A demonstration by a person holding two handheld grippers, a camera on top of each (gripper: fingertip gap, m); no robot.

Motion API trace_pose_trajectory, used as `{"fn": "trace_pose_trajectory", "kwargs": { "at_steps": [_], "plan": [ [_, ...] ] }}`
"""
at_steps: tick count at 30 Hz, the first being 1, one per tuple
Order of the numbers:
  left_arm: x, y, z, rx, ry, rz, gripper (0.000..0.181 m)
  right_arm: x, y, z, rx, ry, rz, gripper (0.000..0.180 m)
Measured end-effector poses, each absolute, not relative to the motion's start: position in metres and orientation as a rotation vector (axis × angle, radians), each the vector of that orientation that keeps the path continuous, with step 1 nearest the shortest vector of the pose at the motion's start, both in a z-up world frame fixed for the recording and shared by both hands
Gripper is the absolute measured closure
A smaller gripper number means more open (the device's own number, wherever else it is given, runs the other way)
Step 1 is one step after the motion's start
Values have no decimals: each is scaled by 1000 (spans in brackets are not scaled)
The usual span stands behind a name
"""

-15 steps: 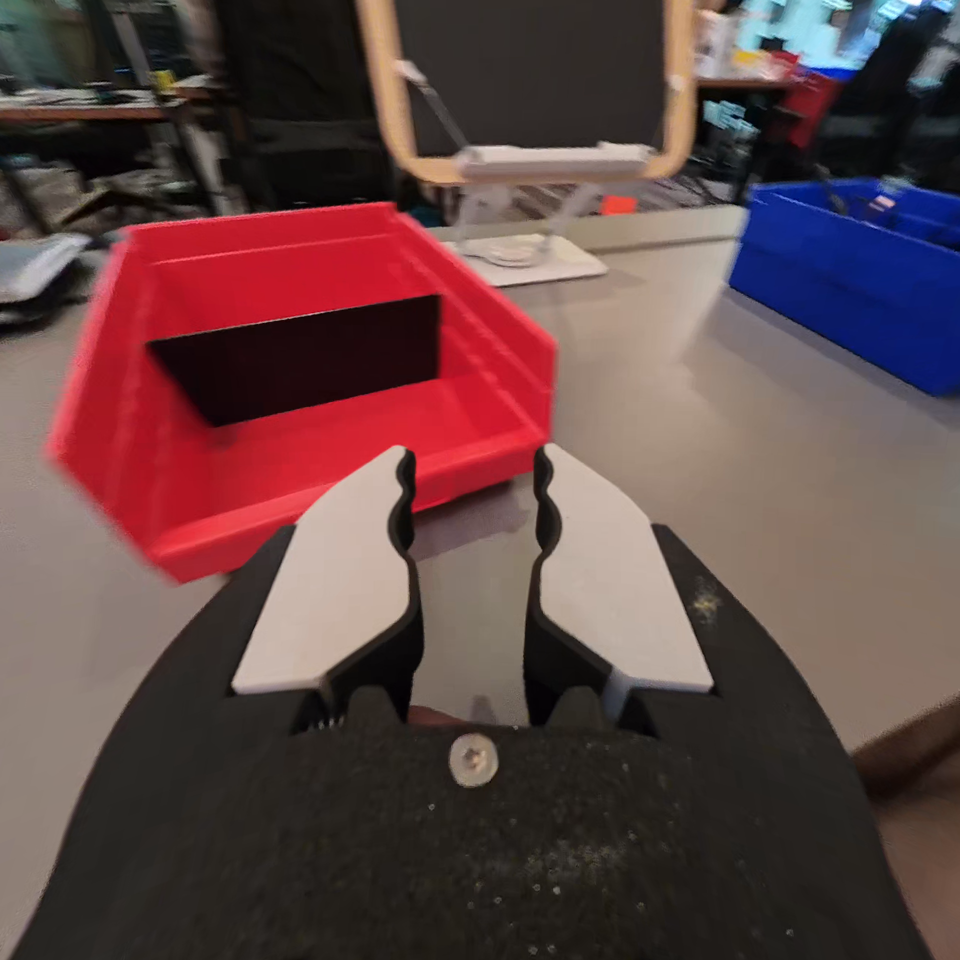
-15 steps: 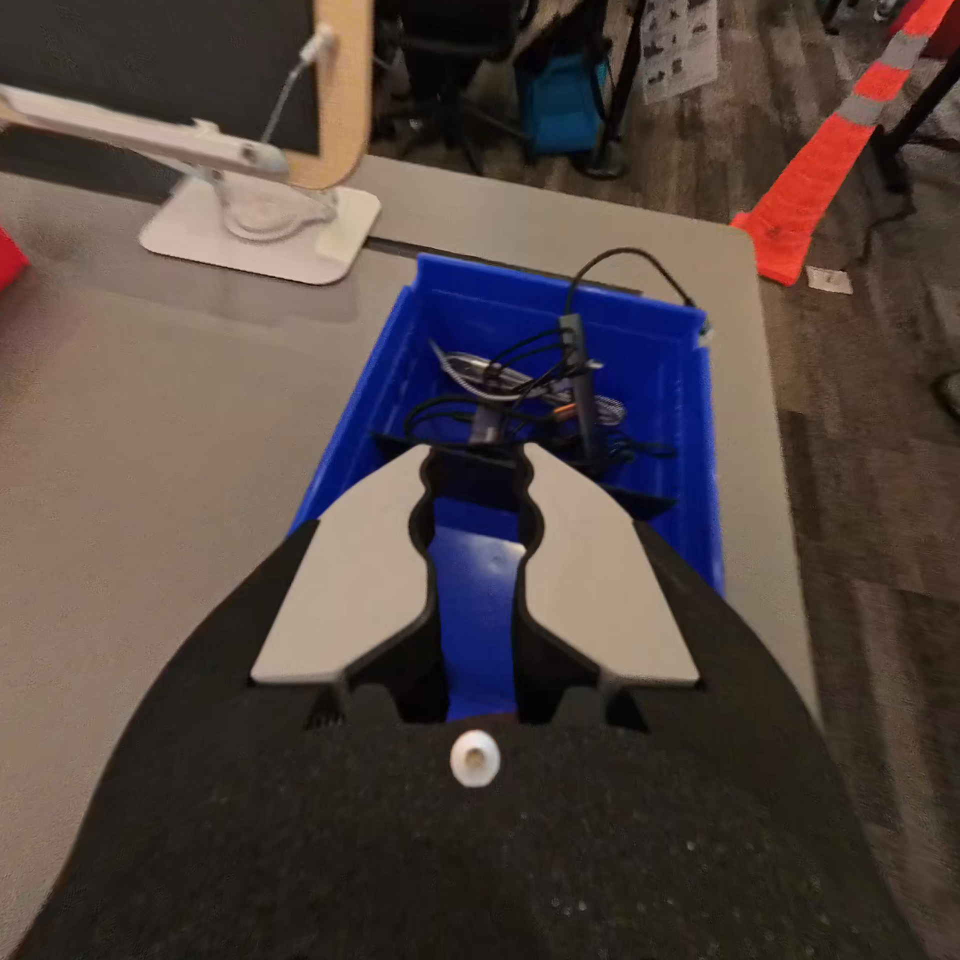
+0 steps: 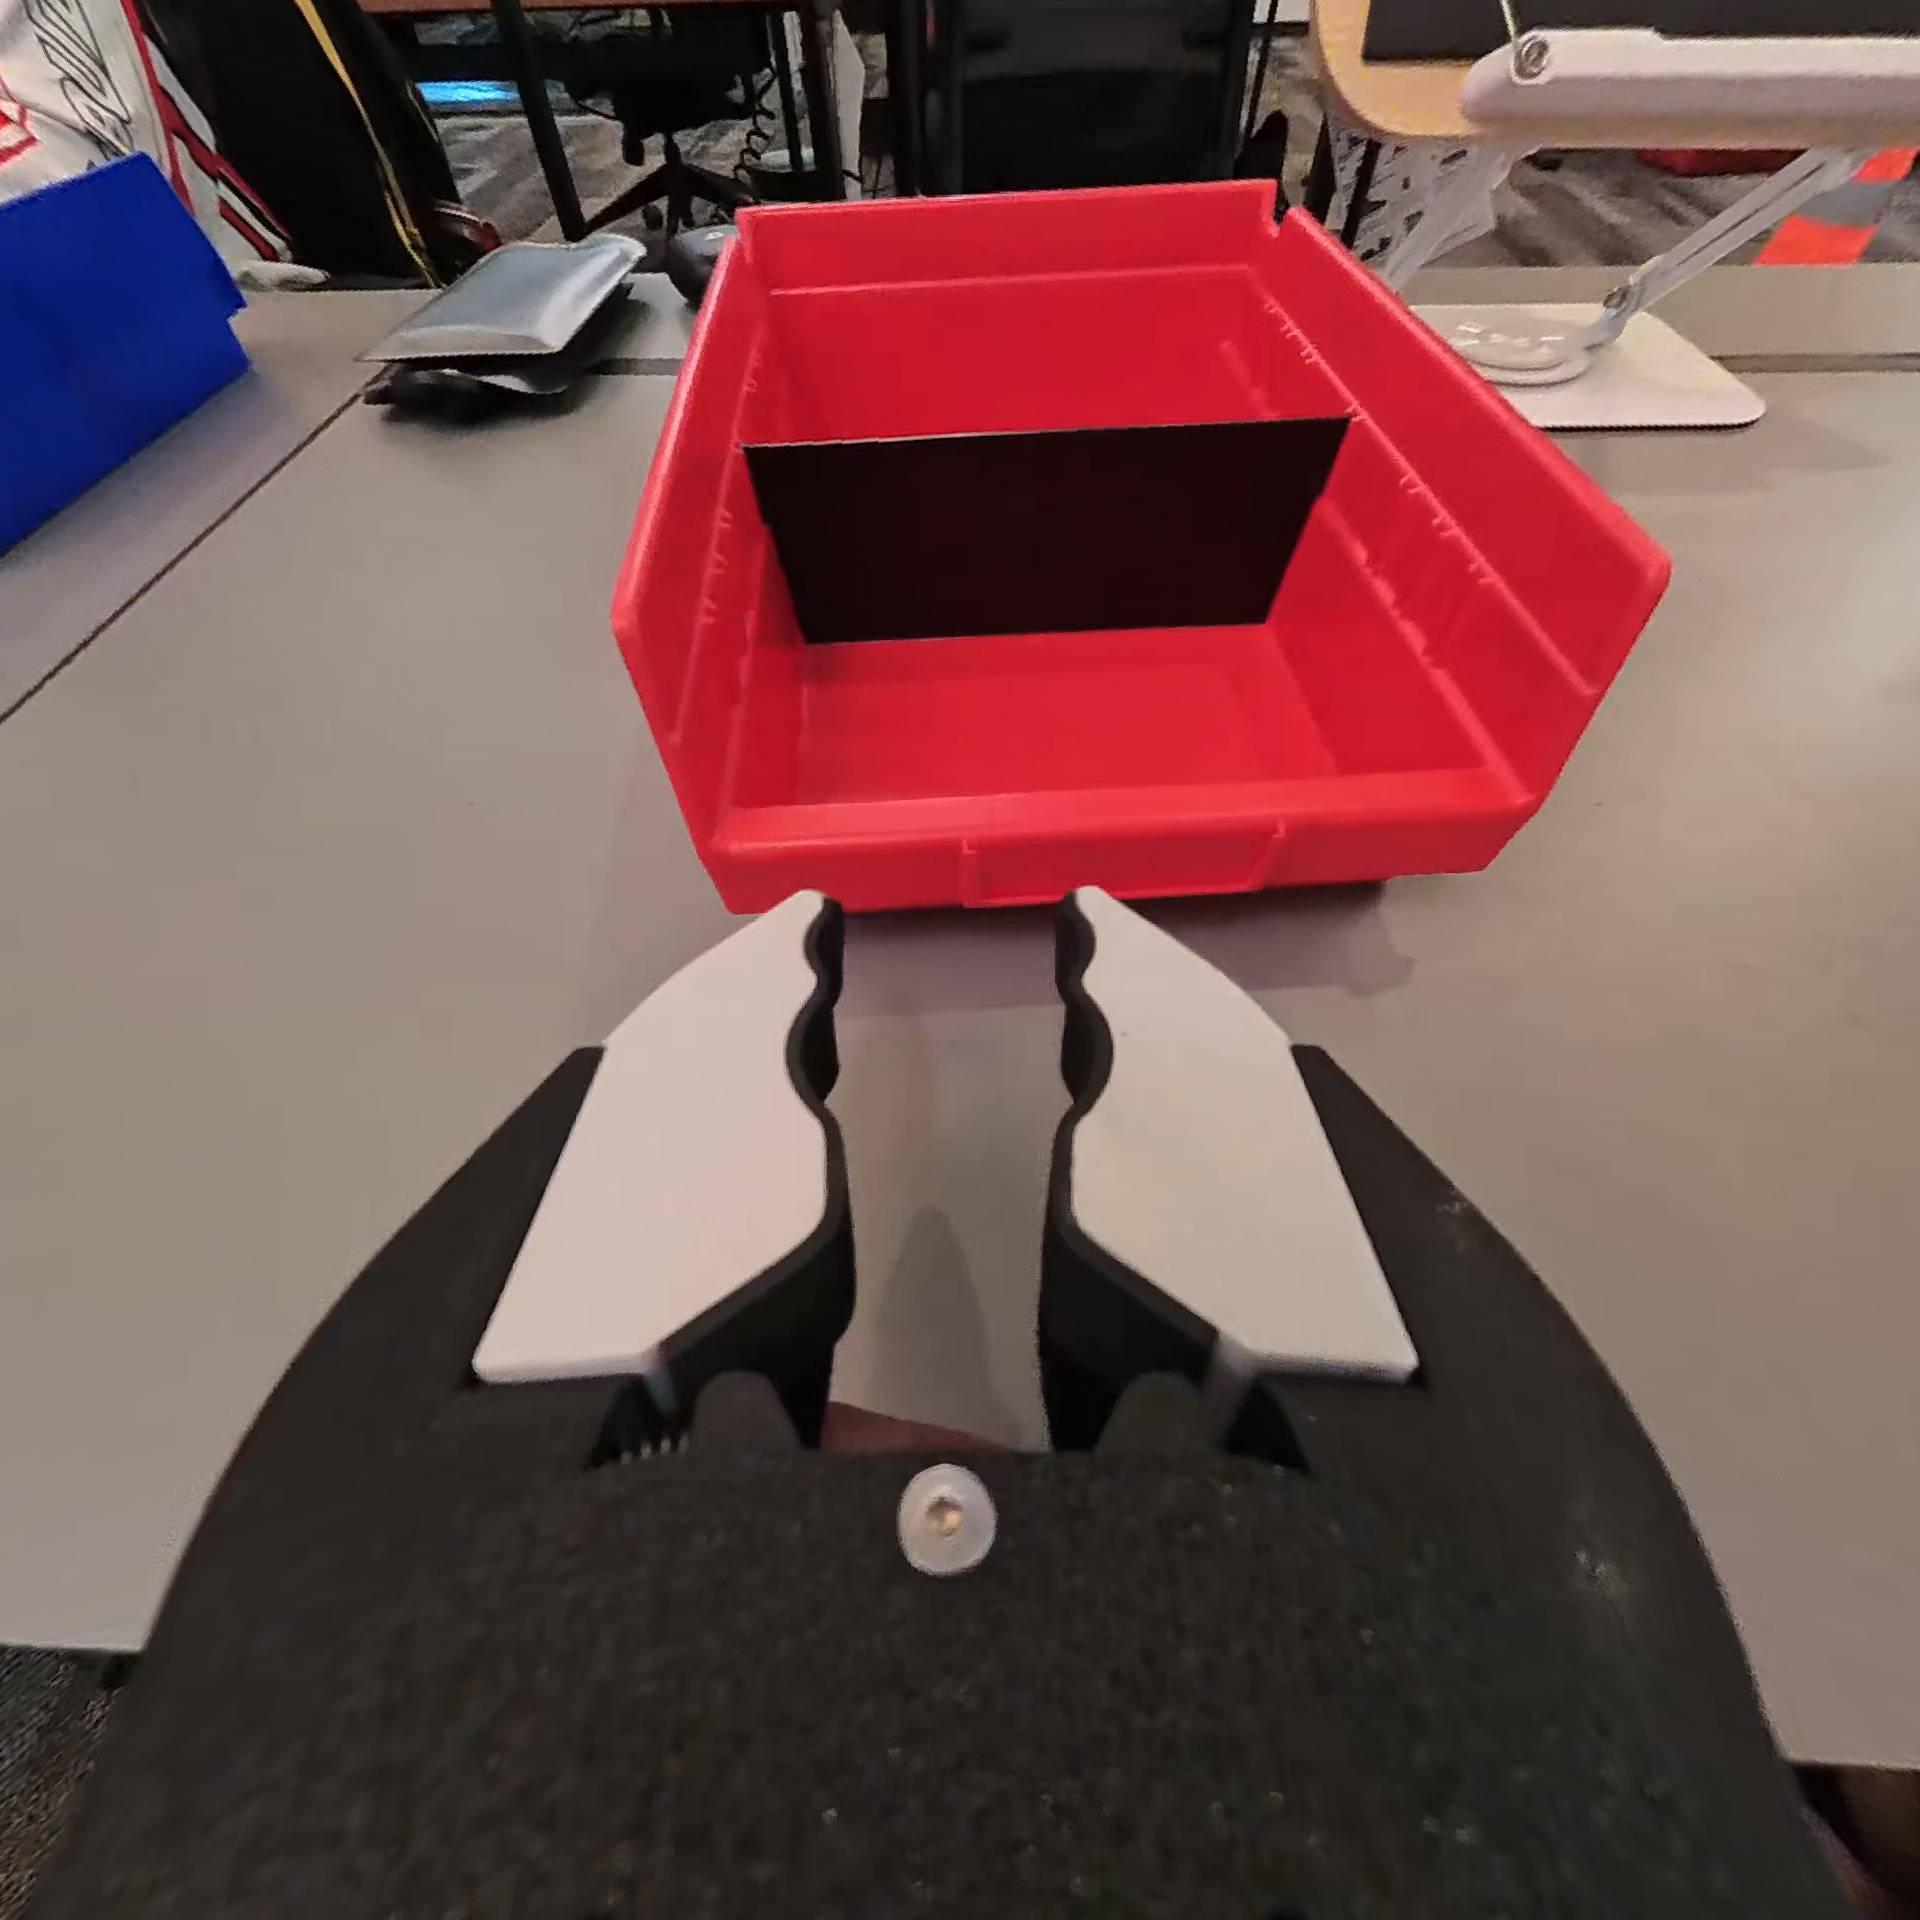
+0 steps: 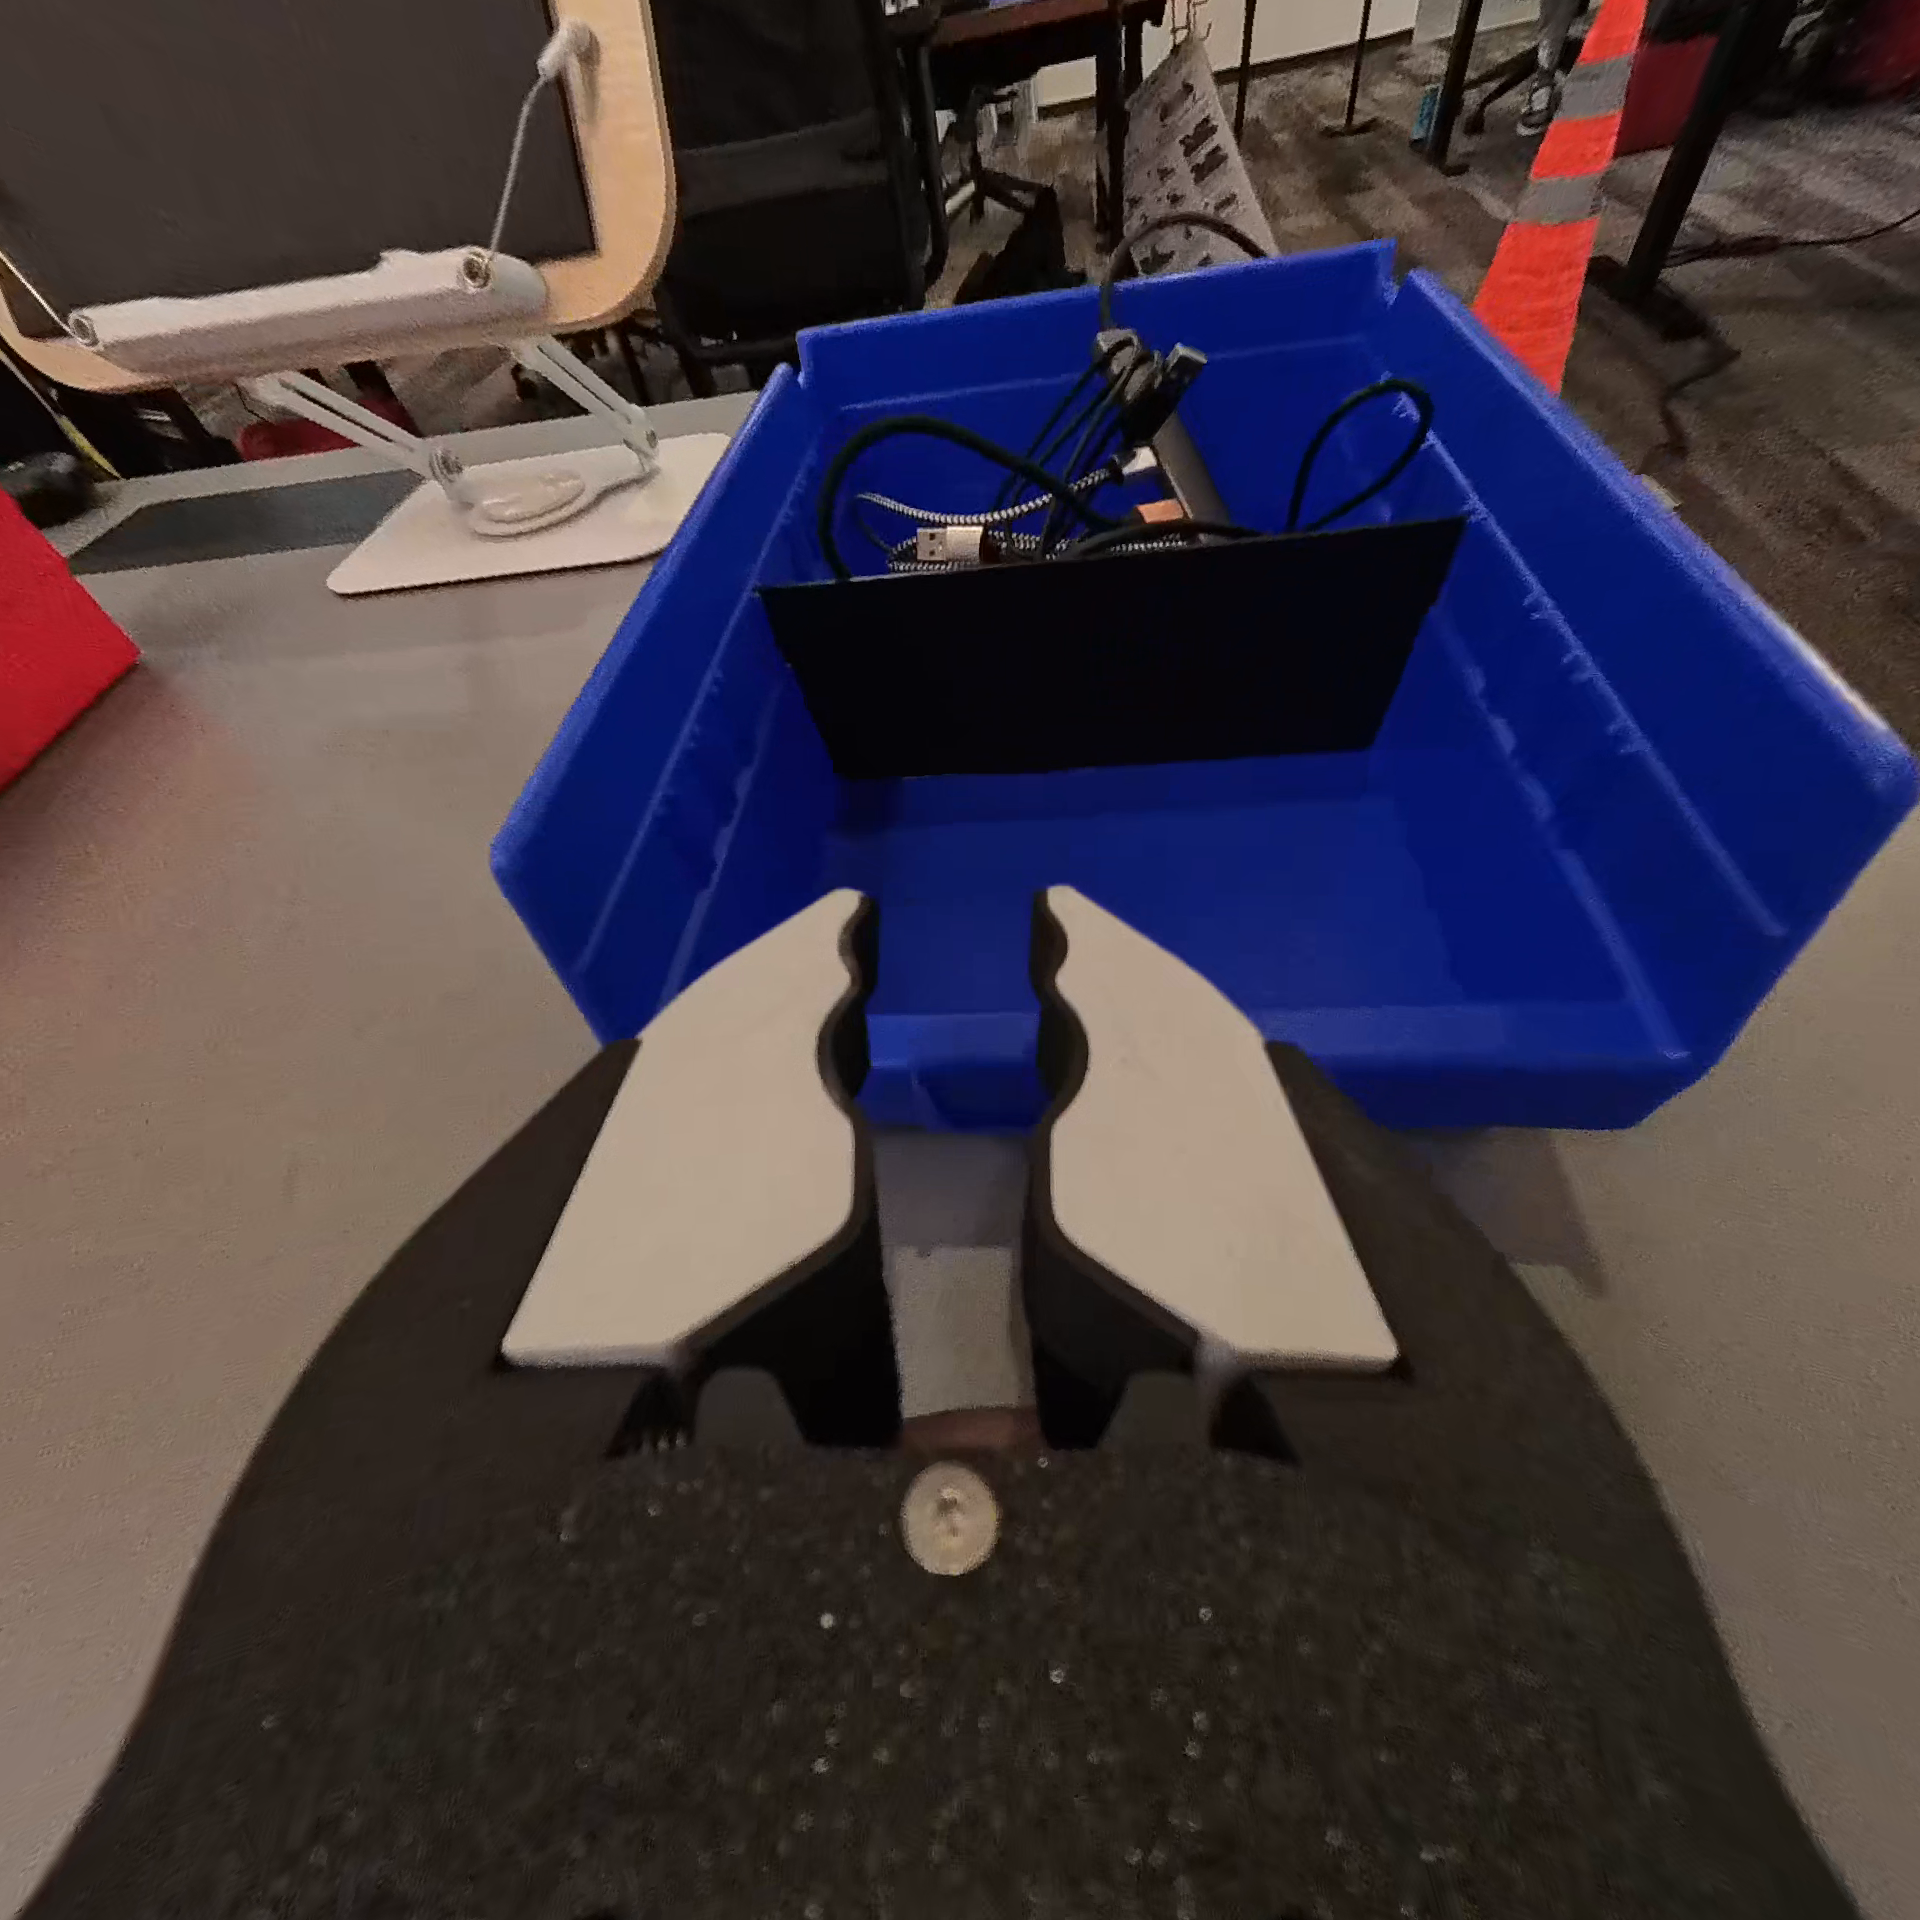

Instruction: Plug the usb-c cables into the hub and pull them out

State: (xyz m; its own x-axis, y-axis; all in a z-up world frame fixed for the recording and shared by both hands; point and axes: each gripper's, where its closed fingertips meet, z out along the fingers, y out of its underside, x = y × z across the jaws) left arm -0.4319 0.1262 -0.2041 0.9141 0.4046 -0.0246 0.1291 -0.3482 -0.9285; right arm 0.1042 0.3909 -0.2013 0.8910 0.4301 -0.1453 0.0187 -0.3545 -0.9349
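Behind the black divider, upper centre of the right view: tangled usb-c cables and hub in blue bin; both claws, left claw and right claw, part-open, empty; snagging likely.

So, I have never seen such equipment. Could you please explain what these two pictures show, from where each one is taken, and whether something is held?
A person holds two hand-held tools, each with a camera looking forward along its two fingers. The left view shows the left gripper, open and empty, before a red bin with a black divider; no contents show. The right view shows the right gripper, also open and empty, at the near rim of a blue bin. Behind its dark divider lie tangled cables and a grey hub. Both bins stand on a grey table.
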Motion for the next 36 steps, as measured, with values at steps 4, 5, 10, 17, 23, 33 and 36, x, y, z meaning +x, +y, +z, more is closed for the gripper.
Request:
{"fn": "trace_pose_trajectory", "kwargs": {
  "at_steps": [4, 5, 10, 17, 23, 33, 36],
  "plan": [
    [-434, 123, -207, -1940, -400, 300, 142, 101, 394, -206, -1908, -357, 419, 156],
    [-434, 123, -208, -1941, -403, 289, 142, 101, 396, -207, -1912, -367, 405, 158],
    [-432, 124, -211, -1962, -376, 305, 142, 97, 399, -214, -1948, -355, 448, 160],
    [-426, 125, -211, -1964, -357, 278, 142, 106, 399, -213, -1943, -339, 433, 160],
    [-417, 129, -212, -1971, -321, 242, 141, 53, 371, -203, -1835, -583, 587, 136],
    [-320, 164, -225, -2035, 25, -15, 139, -7, 358, -212, -1886, -616, 600, 109],
    [-262, 183, -225, -2029, 131, -159, 139, -19, 337, -211, -1886, -702, 656, 111]
  ]
}}
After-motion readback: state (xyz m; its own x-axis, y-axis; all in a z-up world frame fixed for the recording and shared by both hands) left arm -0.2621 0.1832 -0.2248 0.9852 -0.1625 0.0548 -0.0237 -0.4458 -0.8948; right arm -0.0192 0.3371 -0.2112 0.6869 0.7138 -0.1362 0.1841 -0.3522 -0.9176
